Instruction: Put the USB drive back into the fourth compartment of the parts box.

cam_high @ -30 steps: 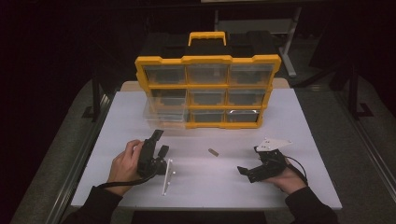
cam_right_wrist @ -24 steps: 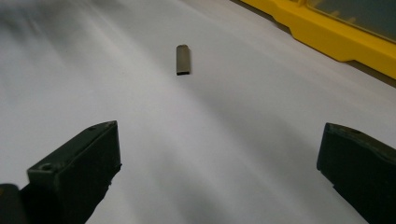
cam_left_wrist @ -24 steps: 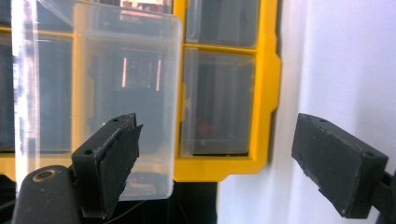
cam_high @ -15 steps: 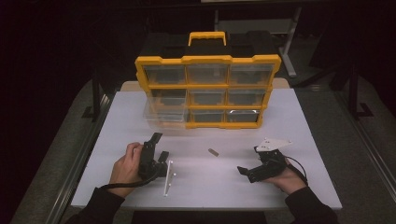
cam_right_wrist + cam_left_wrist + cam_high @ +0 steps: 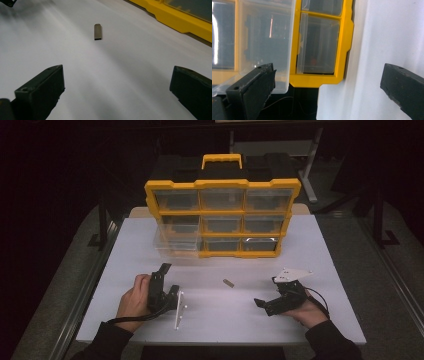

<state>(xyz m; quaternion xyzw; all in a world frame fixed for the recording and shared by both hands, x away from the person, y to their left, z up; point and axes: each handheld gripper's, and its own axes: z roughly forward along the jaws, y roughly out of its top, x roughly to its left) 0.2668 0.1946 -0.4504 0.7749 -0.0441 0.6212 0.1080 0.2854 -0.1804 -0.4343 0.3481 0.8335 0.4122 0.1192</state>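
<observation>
- A person sits at a white desk (image 5: 300, 250), holding a two-jaw gripper in each hand.
- The left gripper (image 5: 162, 282), lower left of the high view, has just been opening; its jaws now stand wide with nothing between them.
- In the left gripper view, a clear plastic drawer (image 5: 265, 45) fills the upper left, pulled partly out of a yellow organizer (image 5: 322, 81).
- In the high view the organizer (image 5: 222, 184) stands upright at the centre top, with the pulled-out drawer (image 5: 175, 245) at its lower left.
- The right gripper (image 5: 265, 305), lower right, rests with jaws wide and empty.
- A small flat metal piece (image 5: 228, 282) lies on the desk between the two grippers; in the right gripper view the piece (image 5: 98, 31) sits upper centre, well ahead of the jaws.
</observation>
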